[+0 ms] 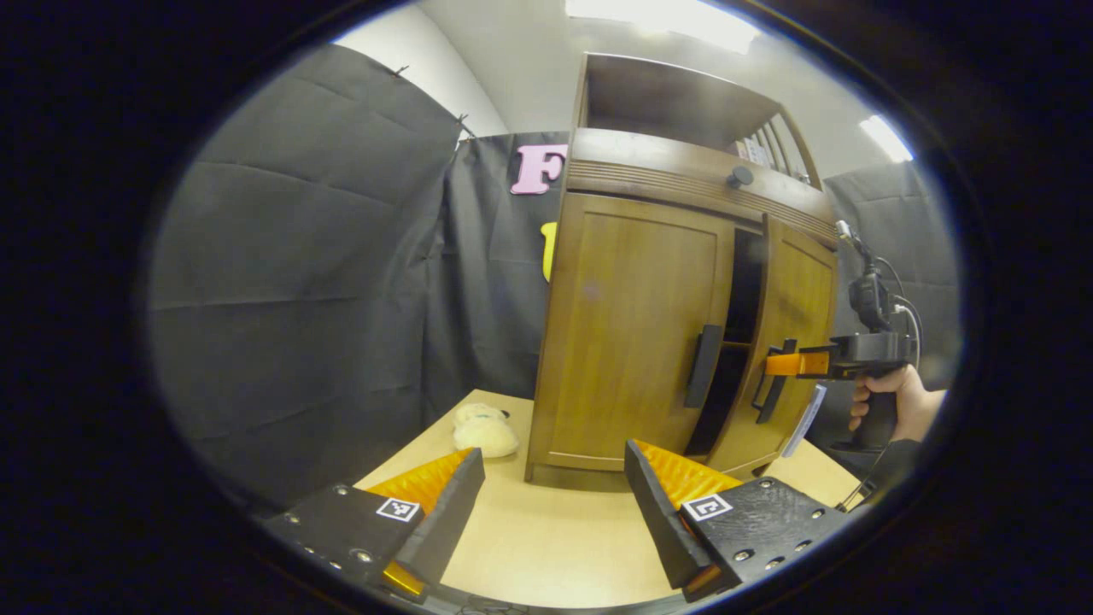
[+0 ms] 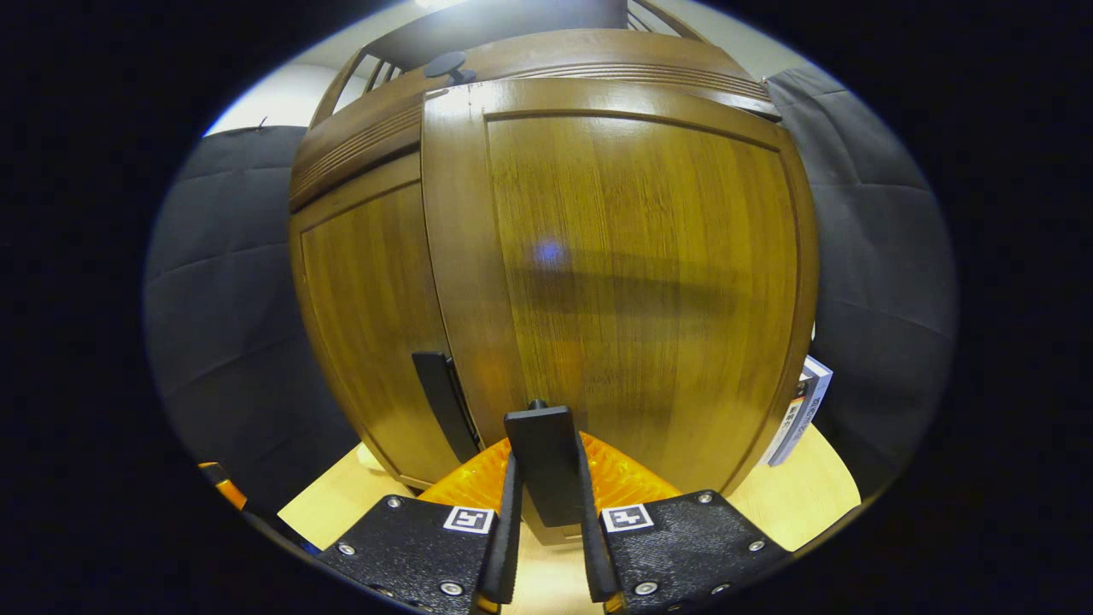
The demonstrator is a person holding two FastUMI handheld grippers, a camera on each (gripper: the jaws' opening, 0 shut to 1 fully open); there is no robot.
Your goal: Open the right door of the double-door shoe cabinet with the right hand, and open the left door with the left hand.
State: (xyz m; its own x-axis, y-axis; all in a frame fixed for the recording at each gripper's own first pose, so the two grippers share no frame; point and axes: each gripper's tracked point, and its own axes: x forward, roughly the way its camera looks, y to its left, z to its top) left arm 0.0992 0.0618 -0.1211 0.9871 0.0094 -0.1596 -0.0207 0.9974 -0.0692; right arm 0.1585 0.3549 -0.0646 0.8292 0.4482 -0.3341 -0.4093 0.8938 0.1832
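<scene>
Your right gripper (image 2: 546, 547) has both fingers pressed on the dark handle (image 2: 546, 465) of the right door (image 2: 632, 273), fingers narrow, one each side of the bar. In the left gripper view you see that same gripper (image 1: 790, 363) at the right, a hand (image 1: 897, 401) around its grip, w/ the right door (image 1: 790, 342) swung partly out and a dark gap showing btwn it and the left door (image 1: 632, 329). Your left gripper (image 1: 551, 504) sits near, over the light wooden table (image 1: 555, 547), fingers spread wide, holding nothing, well apart from the shoe cabinet (image 1: 683, 171). The left door is flush and closed; its dark handle (image 1: 703, 366) is on its right edge. A pale plush item (image 1: 483, 431) lies on the table just left of the cabinet base. A book (image 2: 798, 410) leans beside the cabinet's right side in the right gripper view.
</scene>
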